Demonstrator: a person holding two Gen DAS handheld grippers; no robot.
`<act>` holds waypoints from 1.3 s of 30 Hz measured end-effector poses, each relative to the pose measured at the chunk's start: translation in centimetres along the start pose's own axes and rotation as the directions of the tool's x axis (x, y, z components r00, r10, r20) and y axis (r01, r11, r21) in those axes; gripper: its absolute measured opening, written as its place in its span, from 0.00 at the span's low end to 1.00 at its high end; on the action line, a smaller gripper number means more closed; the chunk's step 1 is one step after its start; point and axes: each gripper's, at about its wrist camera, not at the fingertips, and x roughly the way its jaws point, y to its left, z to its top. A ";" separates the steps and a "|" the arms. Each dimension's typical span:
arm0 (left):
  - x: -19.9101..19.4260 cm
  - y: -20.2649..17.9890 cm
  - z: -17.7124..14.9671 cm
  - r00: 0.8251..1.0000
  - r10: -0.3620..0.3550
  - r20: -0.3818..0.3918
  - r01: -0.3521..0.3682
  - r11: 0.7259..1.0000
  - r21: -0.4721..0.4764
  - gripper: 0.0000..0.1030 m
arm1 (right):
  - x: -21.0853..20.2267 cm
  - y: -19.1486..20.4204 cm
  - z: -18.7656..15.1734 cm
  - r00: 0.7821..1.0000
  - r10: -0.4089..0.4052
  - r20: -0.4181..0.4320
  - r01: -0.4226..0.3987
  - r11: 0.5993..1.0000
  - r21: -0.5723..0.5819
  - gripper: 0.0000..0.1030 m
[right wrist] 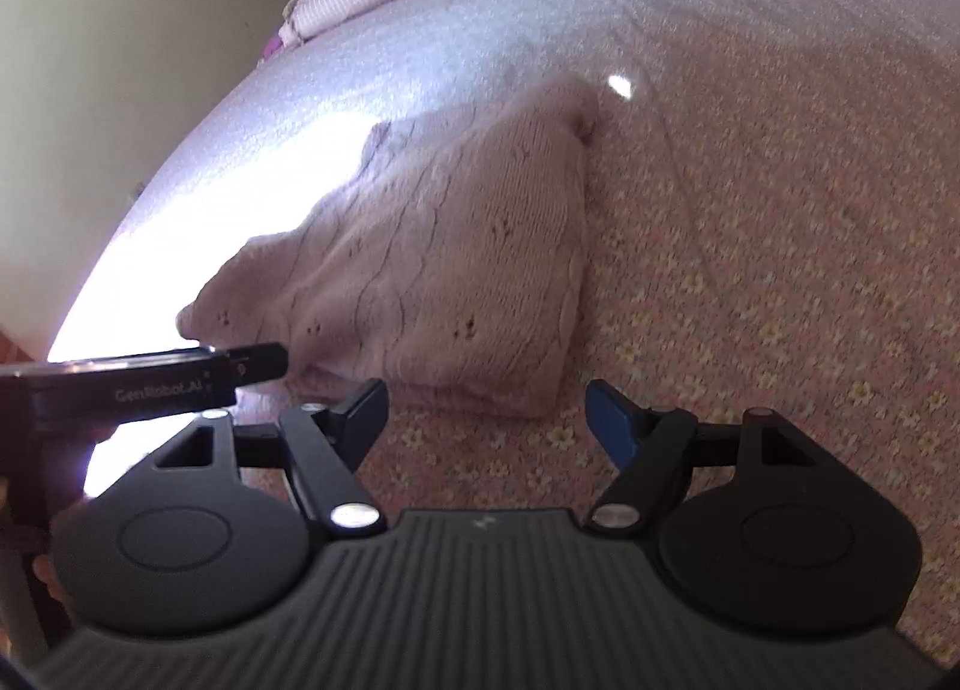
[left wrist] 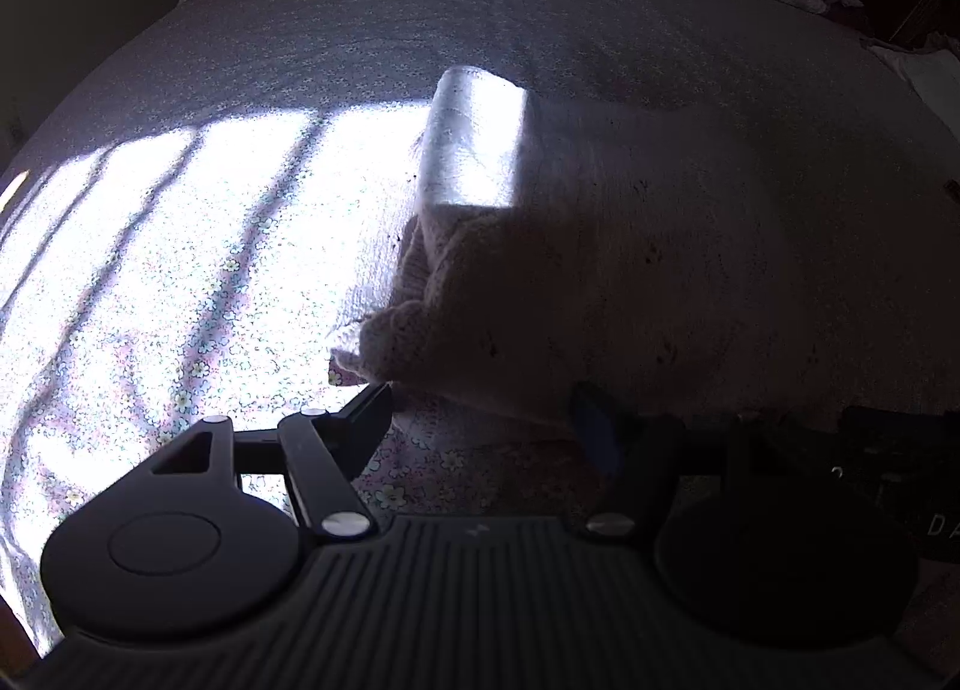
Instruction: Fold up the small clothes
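Sweater [right wrist: 432, 258] lies just beyond both open grippers.

right claw [right wrist: 486, 414]: black body, ribbed grey top | silver screws | blue pad | left claw [left wrist: 486, 420]: same build

A pale pink knitted sweater [right wrist: 444, 258] lies folded and rumpled on the floral bedsheet [right wrist: 750, 282]

Pink sweater [right wrist: 444, 246] – coarse, matt knit – on smooth floral cotton bedsheet [right wrist: 750, 270]
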 end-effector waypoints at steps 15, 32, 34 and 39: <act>0.9 -0.8 -0.2 1.000 0.023 -0.005 -0.022 1.000 0.011 0.72 | 0.8 0.3 -0.4 1.000 0.005 -0.021 -0.004 1.000 0.017 0.72; 1.4 -0.4 -0.4 1.000 0.018 -0.024 -0.018 1.000 -0.005 0.74 | 0.6 0.7 -0.1 1.000 0.010 -0.015 -0.010 1.000 0.010 0.72; 1.4 -0.4 -0.4 1.000 0.018 -0.023 -0.018 1.000 -0.004 0.74 | 0.6 0.7 -0.1 1.000 0.010 -0.015 -0.010 1.000 0.010 0.72; 1.4 -0.4 -0.4 1.000 0.019 -0.021 -0.019 1.000 -0.004 0.74 | 0.6 0.8 -0.1 1.000 0.010 -0.015 -0.010 1.000 0.009 0.72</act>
